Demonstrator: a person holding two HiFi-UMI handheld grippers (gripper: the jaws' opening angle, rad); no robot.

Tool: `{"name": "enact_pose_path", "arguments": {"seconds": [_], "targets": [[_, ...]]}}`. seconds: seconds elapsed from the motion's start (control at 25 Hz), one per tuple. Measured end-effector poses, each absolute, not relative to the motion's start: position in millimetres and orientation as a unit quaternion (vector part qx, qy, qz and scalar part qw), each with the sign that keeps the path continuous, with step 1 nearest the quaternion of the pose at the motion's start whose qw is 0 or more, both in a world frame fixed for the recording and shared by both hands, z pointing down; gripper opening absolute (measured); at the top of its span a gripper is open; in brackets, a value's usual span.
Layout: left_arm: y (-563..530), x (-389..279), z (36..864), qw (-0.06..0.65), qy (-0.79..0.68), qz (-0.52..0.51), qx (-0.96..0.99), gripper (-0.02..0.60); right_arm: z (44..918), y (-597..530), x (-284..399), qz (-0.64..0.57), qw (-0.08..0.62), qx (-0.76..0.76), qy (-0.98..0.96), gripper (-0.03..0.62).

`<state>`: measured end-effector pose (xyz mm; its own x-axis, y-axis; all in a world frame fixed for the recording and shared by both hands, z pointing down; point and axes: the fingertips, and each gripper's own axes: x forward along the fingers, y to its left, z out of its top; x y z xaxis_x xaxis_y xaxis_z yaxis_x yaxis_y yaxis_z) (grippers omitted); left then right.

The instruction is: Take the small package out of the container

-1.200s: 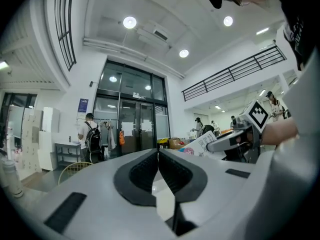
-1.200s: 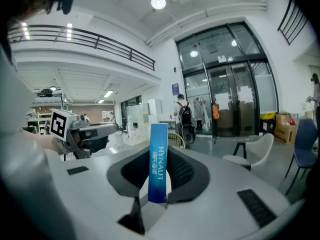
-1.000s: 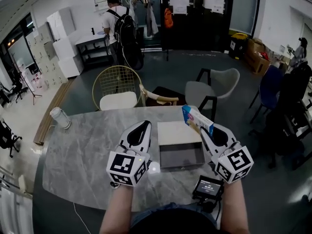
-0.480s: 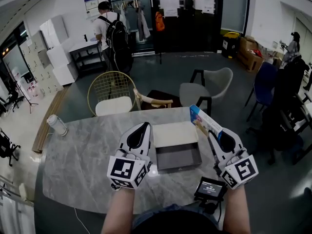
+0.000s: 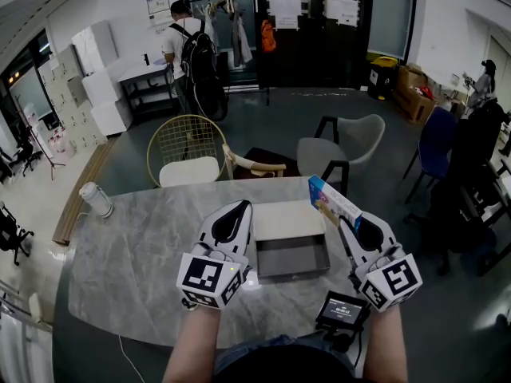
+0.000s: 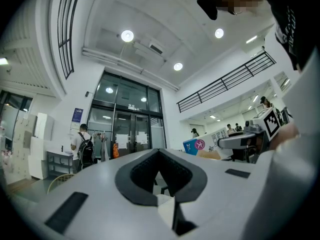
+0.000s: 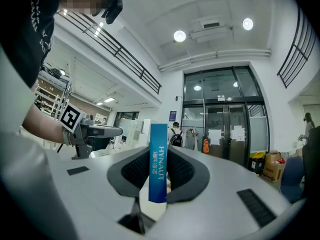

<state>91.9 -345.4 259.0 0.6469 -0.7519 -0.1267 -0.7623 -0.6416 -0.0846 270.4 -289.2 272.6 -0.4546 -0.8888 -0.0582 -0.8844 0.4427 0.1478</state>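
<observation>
The small package (image 5: 329,200), a blue and white carton, is held up in the air above the far right corner of the container. My right gripper (image 5: 340,220) is shut on it; in the right gripper view the package (image 7: 158,174) stands upright between the pads of that gripper (image 7: 159,151). The container (image 5: 292,258) is a grey open box on the marble table (image 5: 128,254), its pale lid (image 5: 287,219) folded back on the far side; its inside looks bare. My left gripper (image 5: 238,207) hovers just left of the box, shut and holding nothing (image 6: 159,153).
A small device with a lit screen (image 5: 342,309) lies at the table's near edge by my right wrist. A white cylinder (image 5: 96,199) stands at the far left. Beyond the table are a wire chair (image 5: 190,146) and a grey chair (image 5: 343,146). A person with a backpack (image 5: 192,38) stands far off.
My right gripper has carried the package slightly right, off the box's corner. The left gripper has stayed beside the box. The head view has shifted a little.
</observation>
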Motion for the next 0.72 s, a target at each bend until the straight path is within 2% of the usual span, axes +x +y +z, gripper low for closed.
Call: {"name": "enact_pose_path", "arguments": {"seconds": [0.72], "targets": [[-344.2,93.3,253.8,0.066,0.41,0.042,-0.909,0.012,268.9,-288.0,273.2,-0.084,0.036,0.527,-0.845,0.091]]}}
